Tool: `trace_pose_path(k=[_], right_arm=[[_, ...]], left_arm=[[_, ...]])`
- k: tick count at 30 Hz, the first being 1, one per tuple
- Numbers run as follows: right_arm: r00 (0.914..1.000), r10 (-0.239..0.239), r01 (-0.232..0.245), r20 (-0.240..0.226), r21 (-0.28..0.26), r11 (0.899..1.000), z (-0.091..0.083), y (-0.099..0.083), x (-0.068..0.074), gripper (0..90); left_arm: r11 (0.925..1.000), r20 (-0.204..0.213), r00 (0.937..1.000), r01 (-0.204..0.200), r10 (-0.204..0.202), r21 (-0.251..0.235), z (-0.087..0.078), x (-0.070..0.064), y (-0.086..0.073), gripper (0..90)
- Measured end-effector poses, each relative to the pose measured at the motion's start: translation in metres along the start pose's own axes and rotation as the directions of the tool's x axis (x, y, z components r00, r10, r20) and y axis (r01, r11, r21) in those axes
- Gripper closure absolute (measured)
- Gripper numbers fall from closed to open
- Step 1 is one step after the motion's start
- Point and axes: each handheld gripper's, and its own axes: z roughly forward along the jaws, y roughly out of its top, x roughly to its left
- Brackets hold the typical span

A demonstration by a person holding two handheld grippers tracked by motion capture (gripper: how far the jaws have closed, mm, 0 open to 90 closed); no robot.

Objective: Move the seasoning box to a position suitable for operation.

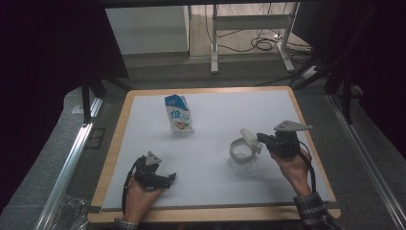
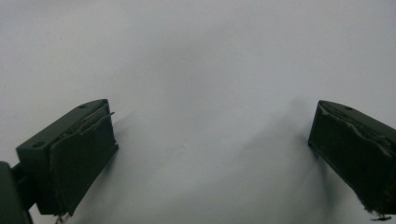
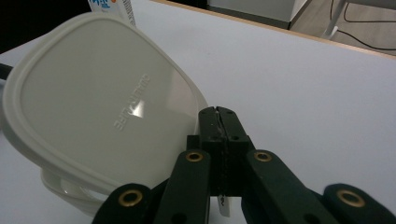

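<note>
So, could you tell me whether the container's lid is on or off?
Partly off: the lid is tilted up above the container, its edge held in the right gripper.

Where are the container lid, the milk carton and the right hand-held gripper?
container lid [image 3: 100, 109], right gripper view, flat top face by the embossed lettering.
milk carton [image 1: 179, 116], high view, printed front face.
right hand-held gripper [image 3: 220, 122], right gripper view, tips of the shut jaws.

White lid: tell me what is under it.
The lid, tilted up and pinched at its edge by the right gripper, has the clear container beneath. What the container holds cannot be seen.
</note>
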Motion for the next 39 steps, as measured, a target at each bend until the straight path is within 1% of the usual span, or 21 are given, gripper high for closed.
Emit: trace_pose_path(k=[5,7,9,15,17,21,23,27,30,34,37,39], right_arm=[[1.0000,-0.001,0.001,0.002,0.011,1.000,0.003,-0.004,-0.002,89.8],[0.9999,0.015,-0.015,-0.004,0.006,1.000,0.004,-0.007,-0.004,89.8],[0.9998,0.020,-0.020,-0.009,0.003,1.000,0.004,-0.008,-0.005,89.8],[0.9999,0.013,-0.013,0.003,0.005,1.000,0.006,-0.012,-0.007,89.7],[0.9998,0.019,-0.019,0.001,0.007,1.000,0.006,-0.013,-0.007,89.7],[0.9999,0.007,-0.007,0.014,0.006,1.000,0.005,-0.014,-0.007,89.5],[0.9998,0.009,-0.009,0.016,0.008,1.000,0.004,-0.014,-0.007,89.4],[0.9997,0.014,-0.014,0.022,0.005,1.000,0.003,-0.016,-0.009,85.8],[0.9996,0.018,-0.018,0.022,0.005,1.000,0.002,-0.017,-0.009,84.7],[0.9992,0.017,-0.017,0.035,0.002,1.000,-0.001,-0.020,-0.009,82.7],[0.9990,0.025,-0.025,0.037,-0.001,1.000,-0.004,-0.023,-0.011,81.7],[0.9987,0.028,-0.028,0.042,-0.004,1.000,-0.006,-0.025,-0.012,80.6]], left_arm=[[1.0000,0.000,1.0000,0.000,0.000,0.000,0.000,0.000,0.000,0.2],[1.0000,0.001,1.0000,0.003,-0.003,0.000,0.000,0.000,0.000,0.3],[1.0000,0.001,1.0000,0.003,-0.003,0.000,0.000,0.000,0.000,0.2],[1.0000,0.001,1.0000,0.003,-0.003,0.000,0.000,0.000,0.000,0.2],[1.0000,0.001,1.0000,0.000,0.000,0.001,0.000,0.000,0.000,0.2],[1.0000,0.002,1.0000,0.001,-0.001,0.003,0.000,0.000,0.000,0.3],[1.0000,0.002,1.0000,0.001,-0.001,0.004,0.000,0.000,0.000,0.3],[1.0000,0.002,1.0000,0.001,-0.001,0.004,0.000,0.000,0.001,0.4],[1.0000,0.003,1.0000,0.003,-0.003,0.003,0.000,0.001,0.001,0.5],[1.0000,0.004,1.0000,0.008,-0.008,0.002,-0.001,0.001,0.001,0.8],[1.0000,0.009,1.0000,0.002,-0.002,0.003,-0.003,0.003,0.001,4.0],[0.9999,0.020,0.9997,0.013,-0.013,0.000,-0.005,0.005,0.001,5.7]])
